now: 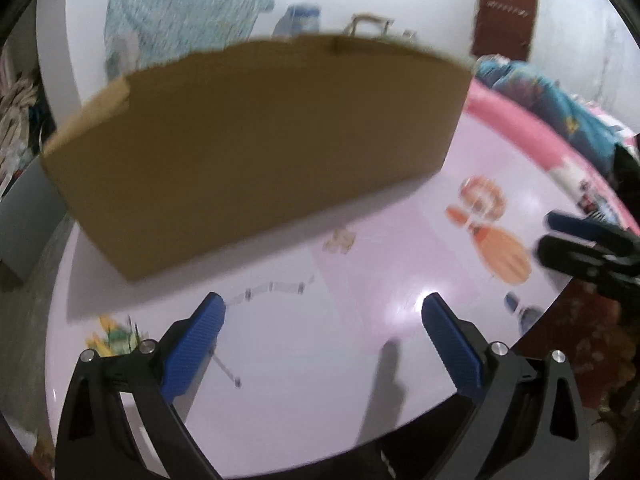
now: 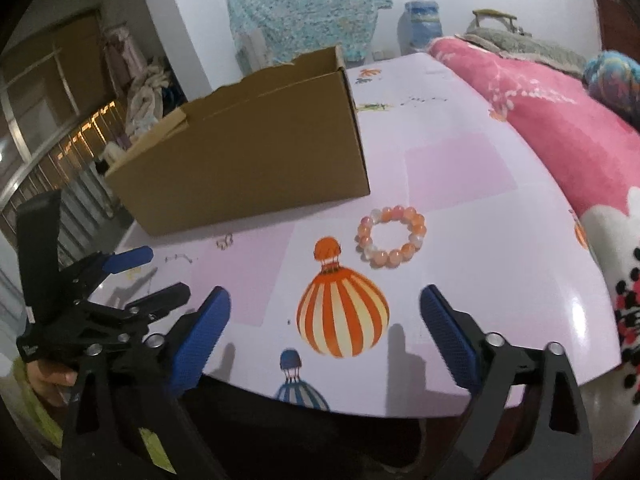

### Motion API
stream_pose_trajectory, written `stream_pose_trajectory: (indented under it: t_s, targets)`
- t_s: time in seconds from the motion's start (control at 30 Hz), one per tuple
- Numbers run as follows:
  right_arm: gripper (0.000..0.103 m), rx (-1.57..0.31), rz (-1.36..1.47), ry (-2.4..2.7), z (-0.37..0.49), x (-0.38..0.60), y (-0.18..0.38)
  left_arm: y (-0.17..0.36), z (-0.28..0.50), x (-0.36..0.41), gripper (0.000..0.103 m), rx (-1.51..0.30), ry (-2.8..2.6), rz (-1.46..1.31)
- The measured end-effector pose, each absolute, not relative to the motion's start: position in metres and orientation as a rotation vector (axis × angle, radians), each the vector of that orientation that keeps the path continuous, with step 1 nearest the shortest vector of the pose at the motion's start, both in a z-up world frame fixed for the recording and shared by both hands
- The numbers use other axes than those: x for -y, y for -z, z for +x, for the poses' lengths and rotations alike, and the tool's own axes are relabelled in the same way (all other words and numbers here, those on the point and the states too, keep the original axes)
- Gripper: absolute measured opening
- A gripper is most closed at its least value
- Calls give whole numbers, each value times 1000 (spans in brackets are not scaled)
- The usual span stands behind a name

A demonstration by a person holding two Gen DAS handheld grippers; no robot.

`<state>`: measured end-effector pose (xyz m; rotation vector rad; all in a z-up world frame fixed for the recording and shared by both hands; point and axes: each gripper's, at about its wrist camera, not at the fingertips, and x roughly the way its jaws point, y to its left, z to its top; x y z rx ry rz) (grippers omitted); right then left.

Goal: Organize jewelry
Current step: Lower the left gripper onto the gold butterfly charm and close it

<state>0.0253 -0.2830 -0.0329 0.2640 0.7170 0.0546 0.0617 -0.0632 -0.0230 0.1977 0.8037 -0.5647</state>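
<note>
An orange and white bead bracelet [image 2: 391,236] lies on the pale pink table [image 2: 500,248], just right of an open brown cardboard box [image 2: 256,160]. In the blurred left wrist view the bracelet [image 1: 482,198] shows at right and the box [image 1: 256,152] fills the middle. My right gripper [image 2: 325,320] is open and empty, above the table's near edge, short of the bracelet. My left gripper [image 1: 323,328] is open and empty over the table in front of the box; it also shows in the right wrist view [image 2: 160,276] at left.
A pink blanket [image 2: 560,132] lies along the table's right side. The table carries printed balloon pictures [image 2: 342,314]. A teal cloth [image 2: 304,8] hangs at the back wall. The table's near edge [image 2: 400,408] is close under the right gripper.
</note>
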Motion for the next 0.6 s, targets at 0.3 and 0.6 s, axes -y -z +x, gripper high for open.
stream_pose_trajectory:
  t_s: [0.3, 0.6]
  targets:
    - [78, -711, 277, -84, 39, 293, 36, 20, 80, 88, 65, -789, 697, 305]
    - [74, -695, 304, -124, 48, 299, 44, 34, 101, 105, 49, -859, 749, 401]
